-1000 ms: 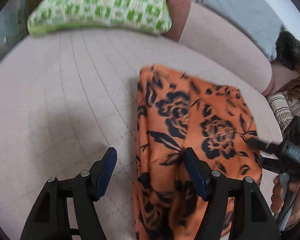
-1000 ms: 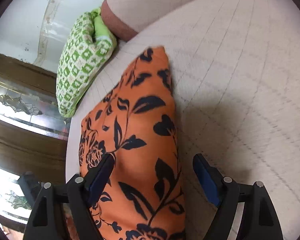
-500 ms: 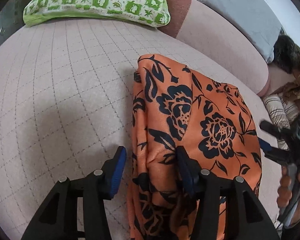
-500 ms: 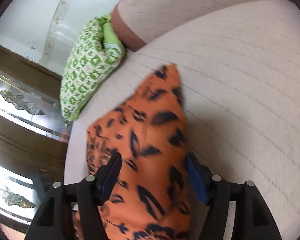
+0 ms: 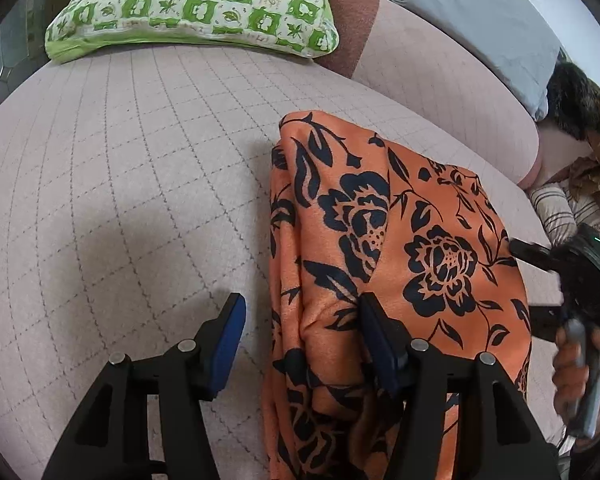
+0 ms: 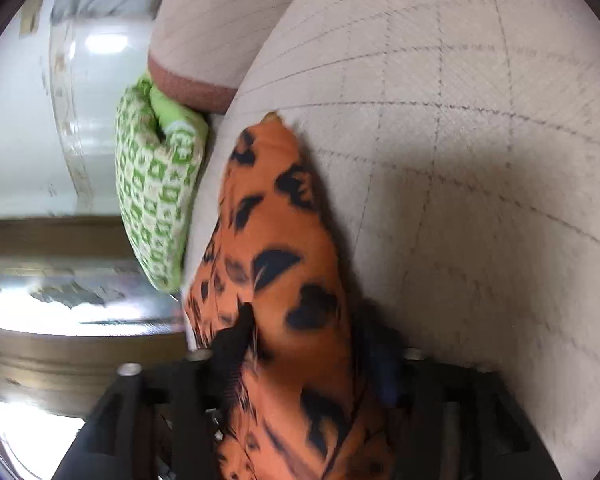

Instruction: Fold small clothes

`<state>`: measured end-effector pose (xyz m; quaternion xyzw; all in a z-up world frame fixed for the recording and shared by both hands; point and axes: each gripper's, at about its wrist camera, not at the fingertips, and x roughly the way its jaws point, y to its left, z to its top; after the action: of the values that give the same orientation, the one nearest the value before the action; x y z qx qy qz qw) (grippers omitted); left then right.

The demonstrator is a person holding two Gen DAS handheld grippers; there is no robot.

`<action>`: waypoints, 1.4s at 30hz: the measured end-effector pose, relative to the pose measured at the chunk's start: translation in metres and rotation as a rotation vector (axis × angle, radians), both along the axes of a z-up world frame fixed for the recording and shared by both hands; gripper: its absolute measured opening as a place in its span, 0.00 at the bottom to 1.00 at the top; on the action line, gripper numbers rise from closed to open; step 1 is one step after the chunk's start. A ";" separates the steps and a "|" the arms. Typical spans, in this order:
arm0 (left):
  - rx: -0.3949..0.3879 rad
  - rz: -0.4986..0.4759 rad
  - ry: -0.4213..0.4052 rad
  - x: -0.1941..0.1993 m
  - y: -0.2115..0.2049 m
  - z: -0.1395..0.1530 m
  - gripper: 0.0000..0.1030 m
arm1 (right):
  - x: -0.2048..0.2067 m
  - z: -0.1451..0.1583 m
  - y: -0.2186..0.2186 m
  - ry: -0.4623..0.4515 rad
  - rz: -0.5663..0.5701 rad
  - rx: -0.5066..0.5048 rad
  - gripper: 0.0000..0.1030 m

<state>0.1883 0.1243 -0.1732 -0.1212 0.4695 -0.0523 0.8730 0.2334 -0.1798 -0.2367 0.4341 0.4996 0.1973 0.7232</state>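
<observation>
since a sec ago both claws loosened: left claw [image 5: 300, 322] opening astride the orange floral cloth's [image 5: 388, 248] edge, lower centre; right claw [image 6: 300, 344] opening, cloth btwn jaws, prob. released (blurry). fold looks set on the sofa seat [image 5: 120, 160]. count: 1 cloth, 2 claws, 1 green cushion [image 5: 196, 4].

Readable text: nothing legible is showing in either view.
Green pillow [image 5: 196, 4]: its squares are carrying leaf and clover motifs plus small emblem-like marks, too small to be read as characters.
Orange cloth [image 5: 384, 248]: it is showing only a dark floral print, no label or tag.
Right wrist view: it is blurring, so nothing is readable.
</observation>
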 end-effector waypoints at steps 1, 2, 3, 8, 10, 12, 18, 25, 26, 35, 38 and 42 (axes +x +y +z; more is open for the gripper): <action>0.000 0.004 0.000 0.000 -0.001 0.000 0.59 | -0.007 0.009 0.003 -0.028 0.008 -0.052 0.77; 0.007 0.003 -0.005 -0.001 -0.001 0.001 0.59 | -0.016 0.016 0.004 -0.056 0.021 -0.089 0.77; 0.017 -0.001 -0.011 -0.002 -0.002 0.001 0.59 | -0.023 0.021 0.006 -0.074 0.037 -0.108 0.77; 0.010 0.001 -0.014 -0.003 0.000 0.002 0.59 | -0.047 0.028 0.019 -0.107 0.097 -0.202 0.77; -0.002 0.003 -0.015 -0.005 0.003 0.003 0.59 | -0.050 0.025 0.022 -0.099 0.101 -0.195 0.77; -0.004 0.005 -0.035 -0.009 0.005 0.008 0.58 | -0.051 0.022 0.023 -0.102 0.105 -0.191 0.77; -0.044 0.016 -0.098 -0.015 0.011 0.023 0.58 | -0.051 0.031 0.028 -0.156 0.102 -0.232 0.77; -0.090 0.014 0.032 0.009 0.004 -0.004 0.69 | -0.033 0.018 0.033 -0.126 0.128 -0.246 0.77; -0.095 0.015 0.039 0.010 0.005 -0.008 0.70 | -0.032 0.013 0.034 -0.113 0.130 -0.238 0.77; -0.153 -0.004 0.023 0.008 0.009 -0.008 0.63 | -0.031 0.011 0.040 -0.152 0.143 -0.209 0.78; -0.101 -0.036 0.006 0.007 0.002 -0.009 0.60 | -0.029 0.007 0.040 -0.167 0.138 -0.190 0.72; -0.055 -0.094 -0.023 0.006 -0.010 -0.006 0.34 | -0.026 0.013 0.051 -0.165 0.177 -0.249 0.47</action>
<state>0.1942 0.1141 -0.1789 -0.1227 0.4630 -0.1075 0.8712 0.2072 -0.1288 -0.2233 0.2778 0.4953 0.2315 0.7899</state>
